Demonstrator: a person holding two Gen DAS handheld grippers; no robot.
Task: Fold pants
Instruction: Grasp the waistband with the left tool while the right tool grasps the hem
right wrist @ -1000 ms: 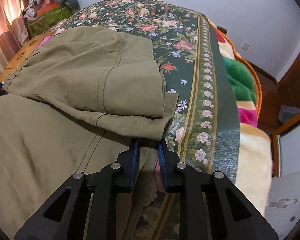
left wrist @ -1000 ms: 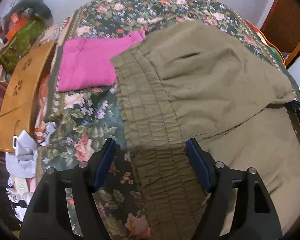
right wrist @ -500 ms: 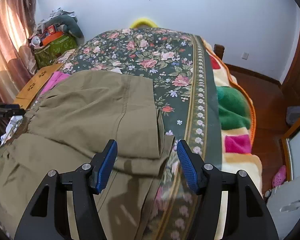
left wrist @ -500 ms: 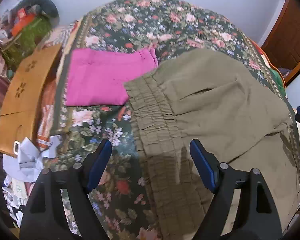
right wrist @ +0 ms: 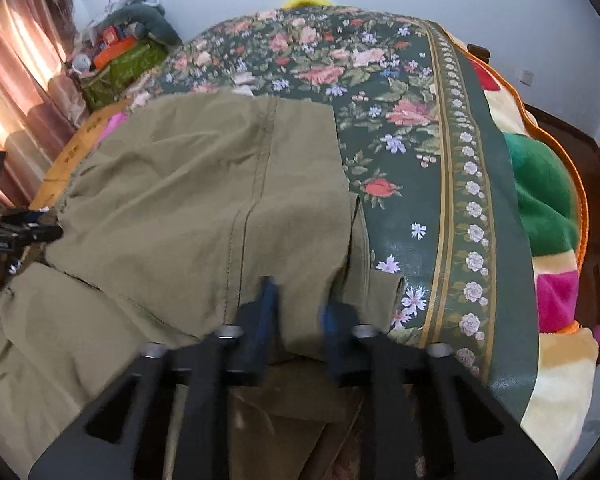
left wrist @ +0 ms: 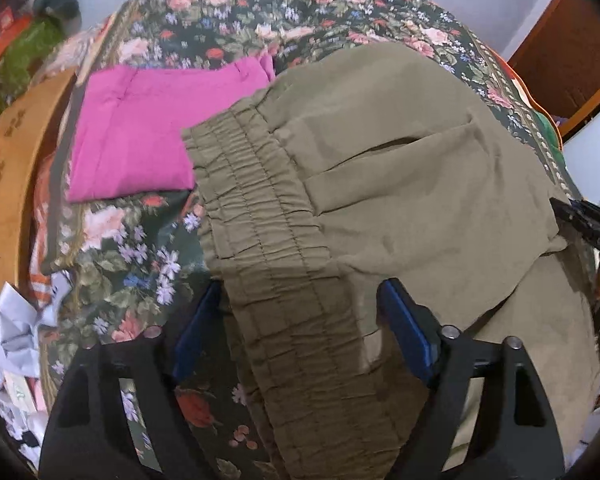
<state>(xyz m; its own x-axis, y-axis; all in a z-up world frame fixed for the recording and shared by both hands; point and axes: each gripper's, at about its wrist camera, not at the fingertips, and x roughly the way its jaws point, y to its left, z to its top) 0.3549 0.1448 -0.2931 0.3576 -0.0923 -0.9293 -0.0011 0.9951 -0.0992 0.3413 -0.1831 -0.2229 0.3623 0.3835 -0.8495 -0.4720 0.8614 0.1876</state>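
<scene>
Wide apart are the blue pads of the left gripper (left wrist: 300, 312) in the left wrist view, and the gathered elastic waistband (left wrist: 260, 208) of the olive pants (left wrist: 400, 168) is seen running down between them, toward the camera. No cloth is pinched; the left pad is set at the waistband's outer edge over the floral bedspread (left wrist: 260, 8), and the right pad is set over the pants' flat fabric. The pants are laid folded on the bedspread, an upper layer spread over a lower one toward the right. A folded magenta garment (left wrist: 140, 132) is seen just beyond the waistband to the left, its near corner touched or overlapped by the waistband. A wooden board (left wrist: 12, 184) is seen along the bed's left edge, and the other gripper's black tip is visible at the right margin. In the right wrist view, the right gripper (right wrist: 298, 300) is shown blurred, its pads narrowed to a moderate gap with the hem corner (right wrist: 312, 312) of the folded upper layer lying between them; whether the cloth is actually gripped cannot be told. The pants (right wrist: 180, 200) are spread away to the left and ahead of it, while the bedspread's green border (right wrist: 488, 208) and a multicoloured blanket (right wrist: 548, 216) are seen to the right.
</scene>
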